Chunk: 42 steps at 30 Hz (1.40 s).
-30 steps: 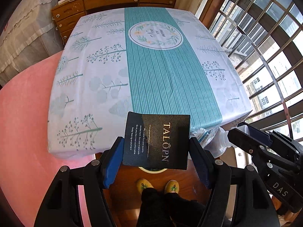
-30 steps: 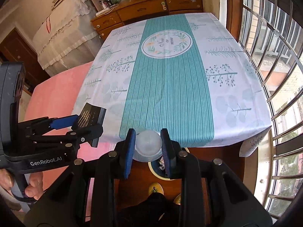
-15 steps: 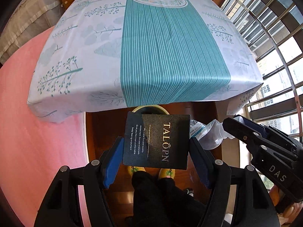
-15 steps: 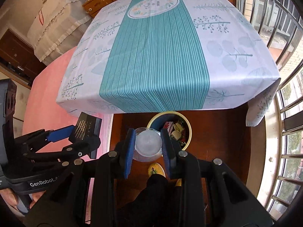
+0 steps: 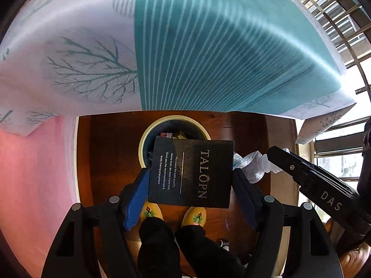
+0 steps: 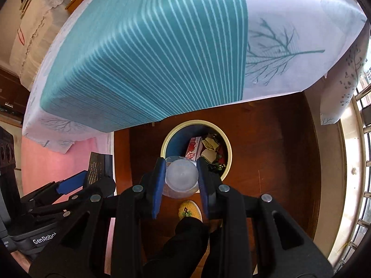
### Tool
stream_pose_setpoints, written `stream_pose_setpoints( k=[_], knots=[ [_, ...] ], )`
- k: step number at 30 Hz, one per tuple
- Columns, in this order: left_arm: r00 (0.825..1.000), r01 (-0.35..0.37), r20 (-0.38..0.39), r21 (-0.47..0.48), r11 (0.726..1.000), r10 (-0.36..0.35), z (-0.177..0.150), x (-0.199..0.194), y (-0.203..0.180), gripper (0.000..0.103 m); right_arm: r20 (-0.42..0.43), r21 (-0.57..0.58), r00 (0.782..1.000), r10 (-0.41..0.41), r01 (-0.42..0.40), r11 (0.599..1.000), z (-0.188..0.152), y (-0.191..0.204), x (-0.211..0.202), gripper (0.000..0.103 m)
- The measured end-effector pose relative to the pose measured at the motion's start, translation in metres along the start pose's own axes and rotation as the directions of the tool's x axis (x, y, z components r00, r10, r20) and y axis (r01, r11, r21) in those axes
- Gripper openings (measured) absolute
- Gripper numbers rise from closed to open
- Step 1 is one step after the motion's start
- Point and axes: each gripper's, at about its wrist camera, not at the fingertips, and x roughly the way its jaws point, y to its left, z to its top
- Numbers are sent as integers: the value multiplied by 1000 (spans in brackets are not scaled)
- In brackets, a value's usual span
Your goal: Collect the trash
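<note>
We hold the left tool point(image 5: 191, 180) clamped on the black card point(image 5: 191, 172) and the right tool point(image 6: 181, 178) clamped on the plastic bottle point(image 6: 181, 177), both above the bin point(image 6: 226, 143) so we can drop them in.

Count taken from my two claws. One black card point(image 5: 191, 173), clamped in my left claw point(image 5: 190, 180). One clear plastic bottle point(image 6: 181, 176), clamped in my right claw point(image 6: 180, 178). One bin point(image 6: 226, 141) directly below and just ahead of both claws, holding several pieces of rubbish; exact number cannot be told. One table under a single patterned cloth point(image 5: 208, 46), ahead. Two yellow slippers point(image 5: 151, 210), behind the claws.
</note>
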Motion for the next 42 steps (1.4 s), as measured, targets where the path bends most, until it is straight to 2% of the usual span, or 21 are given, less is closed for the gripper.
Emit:
stream_pose_setpoints(
  k=[5,7,10,13,18,23,30,42],
  knots=[
    [999,19,-37,3,1000,-19,9,53,21,77,-19,56,1000,13,-12,998,2,-11,56,24],
    [999,10,-43,14,1000,-10,11,71,28,92,-27,98,999,41,-38,994,1,-17,77,25],
    [999,-3,-50,40,999,5,12,92,37,93,-41,139,998,40,-34,990,-3,-26,104,42],
    [999,-20,-38,56,998,22,7,106,45,93,-47,150,999,28,-21,988,-8,-30,124,43],
    [999,-29,-16,48,998,30,2,117,59,93,-45,96,999,-16,21,995,-18,-25,142,43],
    [999,-38,13,39,999,37,-2,111,62,93,-23,72,999,-39,41,997,-22,-20,142,44],
    [997,-55,53,47,997,52,-8,82,57,93,6,49,999,-51,51,998,-25,-20,128,45],
    [990,-63,125,30,998,58,-3,2,31,93,32,-2,998,-45,45,999,-23,-2,75,50]
  ],
)
